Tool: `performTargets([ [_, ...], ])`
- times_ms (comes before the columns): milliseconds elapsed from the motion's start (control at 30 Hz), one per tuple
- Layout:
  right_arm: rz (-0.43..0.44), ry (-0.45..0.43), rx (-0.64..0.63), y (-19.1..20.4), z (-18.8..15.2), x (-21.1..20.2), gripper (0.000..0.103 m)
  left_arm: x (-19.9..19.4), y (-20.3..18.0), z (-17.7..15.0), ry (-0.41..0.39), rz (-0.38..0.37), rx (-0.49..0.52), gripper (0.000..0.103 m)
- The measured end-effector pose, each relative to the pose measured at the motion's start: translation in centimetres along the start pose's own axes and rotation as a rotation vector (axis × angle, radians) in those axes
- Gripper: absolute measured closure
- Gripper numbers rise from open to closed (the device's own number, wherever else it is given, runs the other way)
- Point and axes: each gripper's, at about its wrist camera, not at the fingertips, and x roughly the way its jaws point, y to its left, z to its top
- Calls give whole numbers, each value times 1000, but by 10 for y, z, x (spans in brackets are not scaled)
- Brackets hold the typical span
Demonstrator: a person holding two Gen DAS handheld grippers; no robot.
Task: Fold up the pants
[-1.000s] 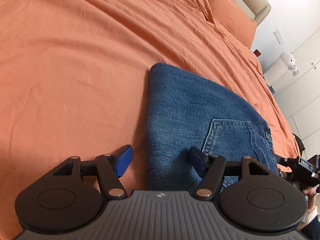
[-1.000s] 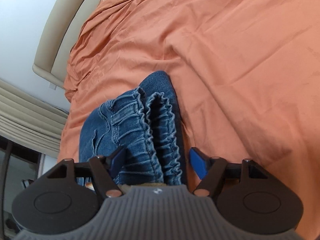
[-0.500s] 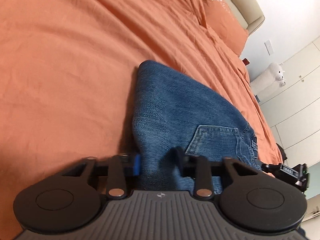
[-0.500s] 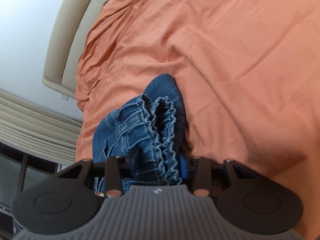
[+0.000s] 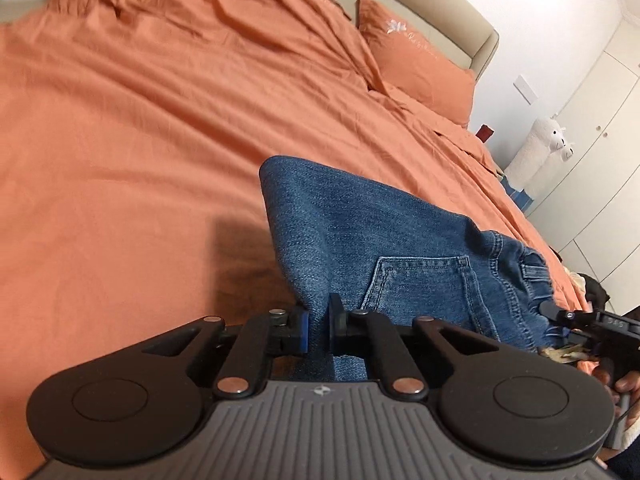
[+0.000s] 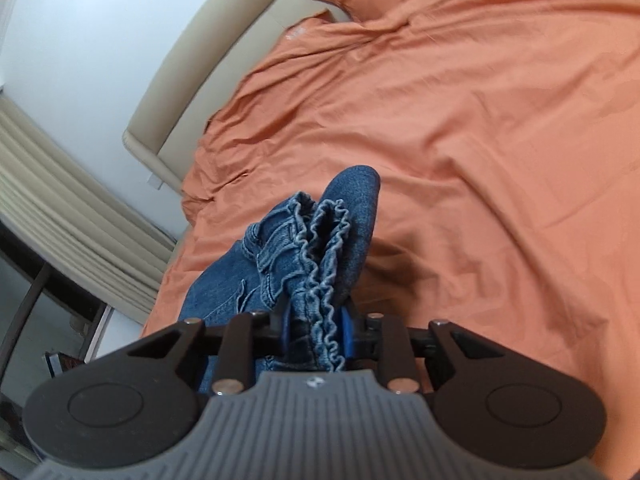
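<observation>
You are pinching the jeans in both grippers, left gripper on thin fabric, right gripper just closing on the bulky waistband (uneven grip): layers could be slipping, spoiling the fold.

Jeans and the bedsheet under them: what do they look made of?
Jeans: blue denim, judging by the twill grain, pale topstitching on the back pocket and the ruffled elastic waistband. Bedsheet: orange woven fabric, likely cotton or a blend; matte, with soft creases.
</observation>
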Motion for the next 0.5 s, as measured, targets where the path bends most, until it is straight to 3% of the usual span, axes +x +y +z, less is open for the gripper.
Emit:
performTargets([
  [267, 63, 12, -39, 70, -16, -22, 84, -88, -3, 18, -46, 50, 83, 94],
  [500, 163, 53, -70, 149, -42, -4, 84, -180, 23, 37, -104, 139, 91, 94],
])
